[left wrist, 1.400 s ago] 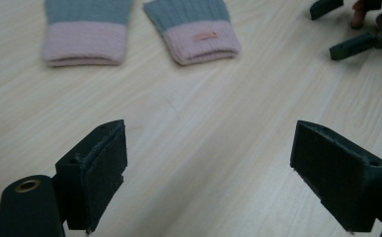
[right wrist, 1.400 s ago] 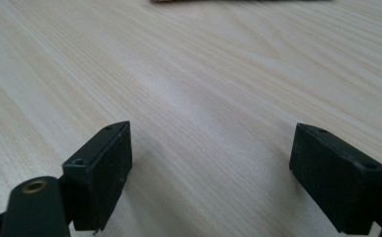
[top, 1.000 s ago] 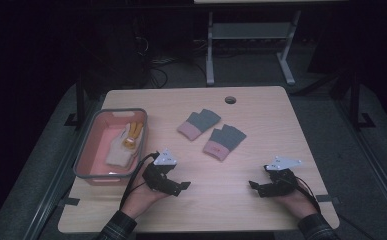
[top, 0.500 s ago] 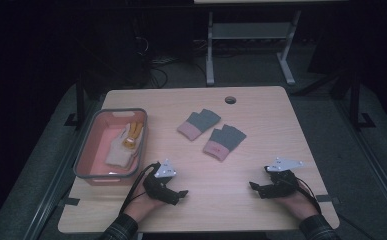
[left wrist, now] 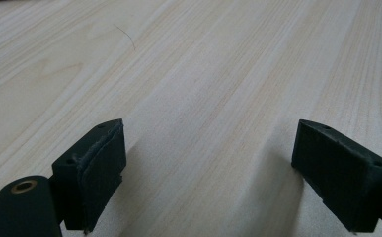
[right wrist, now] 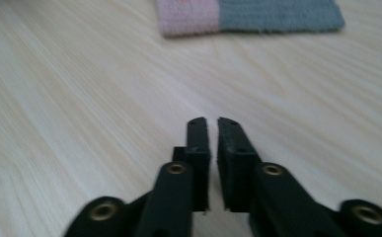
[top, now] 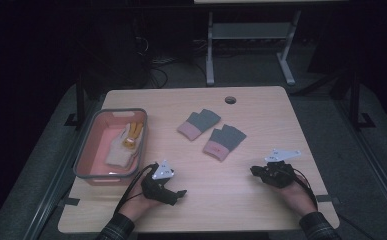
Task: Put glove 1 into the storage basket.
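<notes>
From above, the left tongs [top: 173, 194] rest low on the pale wooden table [top: 261, 107] near its front edge, held in the person's left hand [top: 143, 200], with a grey three-cornered plate on top and a cable looping back toward the sleeve. Just beyond and to the outer side of them sits a grey-rimmed pink tub [top: 88, 150] holding a pale glove with yellow fingers [top: 123, 145]. The right tongs [top: 257, 171] lie well apart from the left ones, toward the table's other front corner, in the right hand [top: 296, 195]. Ahead of both, between them and the far edge, two grey mitts with pink cuffs lie flat: the nearer mitt [top: 224, 141] just ahead and inward of the right tongs, the farther mitt [top: 199, 123] touching or almost touching it on the far side. A small dark round hole [top: 230, 100] sits beyond the mitts. In the left gripper view, the left tongs [left wrist: 208, 163] stand wide apart, with nothing but bare wood grain between the two black pads. In the right gripper view, the right tongs [right wrist: 213, 148] are drawn together with only a thin slit between them and nothing held; ahead of their tips, apart from them, lies a mitt [right wrist: 250, 16] with its pink cuff to the left.
</notes>
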Action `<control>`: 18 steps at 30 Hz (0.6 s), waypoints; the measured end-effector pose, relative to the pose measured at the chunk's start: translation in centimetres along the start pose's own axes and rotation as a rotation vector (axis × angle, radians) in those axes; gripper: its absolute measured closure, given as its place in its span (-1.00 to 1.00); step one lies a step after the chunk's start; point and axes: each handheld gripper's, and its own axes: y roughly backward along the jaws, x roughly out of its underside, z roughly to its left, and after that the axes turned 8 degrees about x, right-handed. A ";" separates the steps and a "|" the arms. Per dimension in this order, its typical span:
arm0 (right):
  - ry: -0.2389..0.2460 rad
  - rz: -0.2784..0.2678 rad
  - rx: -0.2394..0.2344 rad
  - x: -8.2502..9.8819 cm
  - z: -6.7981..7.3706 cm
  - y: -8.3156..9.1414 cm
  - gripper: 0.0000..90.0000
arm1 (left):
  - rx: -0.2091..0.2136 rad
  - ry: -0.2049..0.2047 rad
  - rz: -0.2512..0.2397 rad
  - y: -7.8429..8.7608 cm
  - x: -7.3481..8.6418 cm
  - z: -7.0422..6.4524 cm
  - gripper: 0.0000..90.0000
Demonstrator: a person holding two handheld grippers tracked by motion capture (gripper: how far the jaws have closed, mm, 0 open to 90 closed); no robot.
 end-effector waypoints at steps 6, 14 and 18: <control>0.026 -0.010 -0.031 -2.0 0.3 -0.8 1.00 | 0.014 -0.012 0.015 0.2 0.1 0.0 -0.72; 0.045 -0.019 -0.052 -4.6 0.4 -2.4 1.00 | 0.015 -0.016 0.007 0.2 0.2 0.0 -0.72; 0.048 -0.030 -0.061 -6.1 0.4 -3.4 1.00 | 0.016 -0.015 0.008 0.2 0.2 0.0 -0.72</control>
